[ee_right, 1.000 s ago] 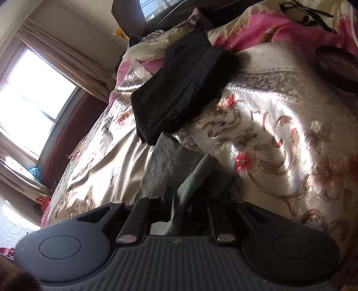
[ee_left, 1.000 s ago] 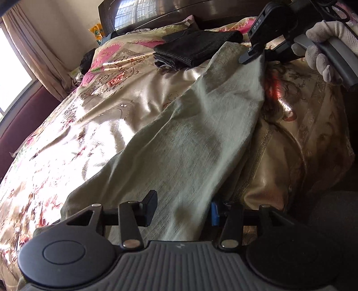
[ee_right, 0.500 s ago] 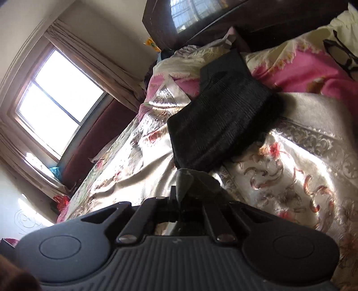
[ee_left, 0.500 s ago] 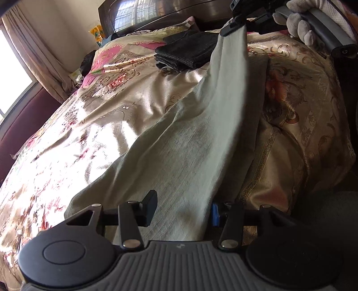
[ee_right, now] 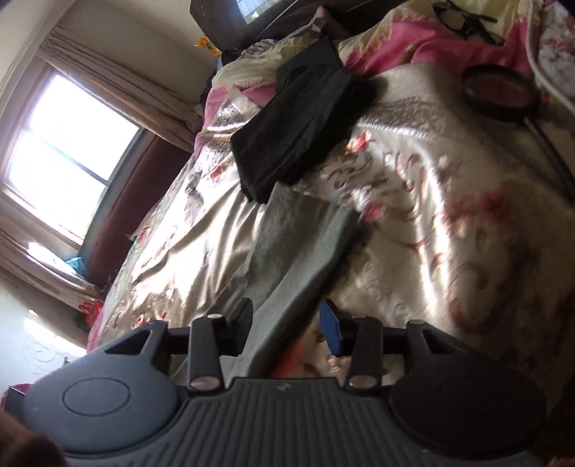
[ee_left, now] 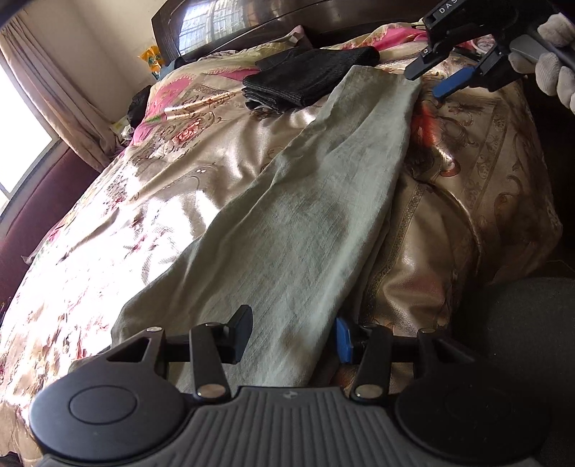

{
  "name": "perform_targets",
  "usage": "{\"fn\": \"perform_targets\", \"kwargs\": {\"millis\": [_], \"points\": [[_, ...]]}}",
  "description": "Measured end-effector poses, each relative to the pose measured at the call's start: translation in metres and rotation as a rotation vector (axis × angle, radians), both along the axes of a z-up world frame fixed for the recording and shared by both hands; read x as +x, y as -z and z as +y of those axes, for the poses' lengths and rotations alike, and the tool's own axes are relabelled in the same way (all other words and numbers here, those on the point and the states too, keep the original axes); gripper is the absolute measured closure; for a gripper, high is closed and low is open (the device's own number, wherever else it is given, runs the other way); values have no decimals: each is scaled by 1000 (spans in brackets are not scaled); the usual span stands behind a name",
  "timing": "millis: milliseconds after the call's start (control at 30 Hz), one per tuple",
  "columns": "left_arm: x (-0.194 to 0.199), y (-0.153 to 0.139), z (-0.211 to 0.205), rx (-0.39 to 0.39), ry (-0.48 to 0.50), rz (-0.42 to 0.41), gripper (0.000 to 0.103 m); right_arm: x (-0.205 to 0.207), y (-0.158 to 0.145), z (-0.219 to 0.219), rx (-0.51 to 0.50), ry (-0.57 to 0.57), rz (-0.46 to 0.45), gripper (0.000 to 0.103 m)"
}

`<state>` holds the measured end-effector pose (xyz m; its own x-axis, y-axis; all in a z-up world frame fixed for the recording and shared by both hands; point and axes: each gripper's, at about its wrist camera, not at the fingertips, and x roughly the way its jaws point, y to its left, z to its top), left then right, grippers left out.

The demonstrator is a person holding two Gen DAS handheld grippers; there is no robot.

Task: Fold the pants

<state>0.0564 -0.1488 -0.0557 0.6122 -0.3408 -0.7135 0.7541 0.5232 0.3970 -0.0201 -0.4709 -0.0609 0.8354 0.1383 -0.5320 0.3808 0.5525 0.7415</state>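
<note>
Pale green pants [ee_left: 305,222] lie lengthwise on the flowered bed cover [ee_left: 143,215]. Their near end passes between the spread fingers of my left gripper [ee_left: 291,337], and the cloth there is flat, not pinched. The far leg end [ee_right: 298,244] rests flat just short of a folded black garment [ee_left: 309,77]. My right gripper [ee_left: 429,82], held by a gloved hand [ee_left: 553,61], hovers beside that far end. Its jaws are opening, and in its own view the gripper [ee_right: 287,327] has the cloth loose between the fingers, untouched by the pads.
The black garment [ee_right: 298,133] lies towards the dark headboard [ee_left: 251,21]. A round dark object [ee_right: 499,93] and glasses [ee_right: 463,21] rest at the back right. A bright window [ee_right: 68,158] is on the left. The bed drops off at the right edge.
The right gripper was shut on the leg end and held it up. Now it has opened, the leg end lies flat on the bed, and the gripper has drawn back. The left gripper has not moved.
</note>
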Motion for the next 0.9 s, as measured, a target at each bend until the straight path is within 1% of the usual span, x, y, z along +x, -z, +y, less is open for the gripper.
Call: {"fn": "perform_targets", "kwargs": {"millis": [67,100,167,267,300,367,433,467,533,600,633,667,700,733,867,900], "points": [[0,-1,-1,10,-1,1,42,17,13,5,43,13,16,58],[-1,-2,-2,17,4,-1,42,28,19,7,49,13,8,59],[0,-2,-3,27,8,-2,42,44,27,8,46,50,32,59],[4,-1,-6,25,0,13,42,52,29,8,63,80,-22,60],[7,-2,-7,23,-4,17,42,51,28,8,70,85,-37,63],[12,-4,-10,12,-19,25,41,41,26,8,78,75,-92,65],[16,-8,-11,-18,-33,35,41,34,32,7,113,74,-146,64],[18,-9,-12,-31,-37,42,41,37,36,5,122,74,-157,68],[21,-8,-16,-43,-46,51,41,52,42,2,131,63,-132,68],[23,-7,-22,-52,-58,48,41,70,46,4,154,40,-154,69],[25,-6,-26,-63,-70,52,41,76,48,5,164,35,-140,71],[26,-6,-28,-70,-80,60,41,83,48,8,154,35,-100,90],[27,-5,-31,-76,-88,67,42,88,48,9,149,25,-58,100],[28,-5,-33,-78,-91,67,42,87,48,6,168,26,-53,100],[29,-10,-37,-101,-94,68,42,51,40,-19,244,100,-160,100],[28,-13,-38,-118,-88,64,42,42,37,-24,233,124,-175,100]]}}
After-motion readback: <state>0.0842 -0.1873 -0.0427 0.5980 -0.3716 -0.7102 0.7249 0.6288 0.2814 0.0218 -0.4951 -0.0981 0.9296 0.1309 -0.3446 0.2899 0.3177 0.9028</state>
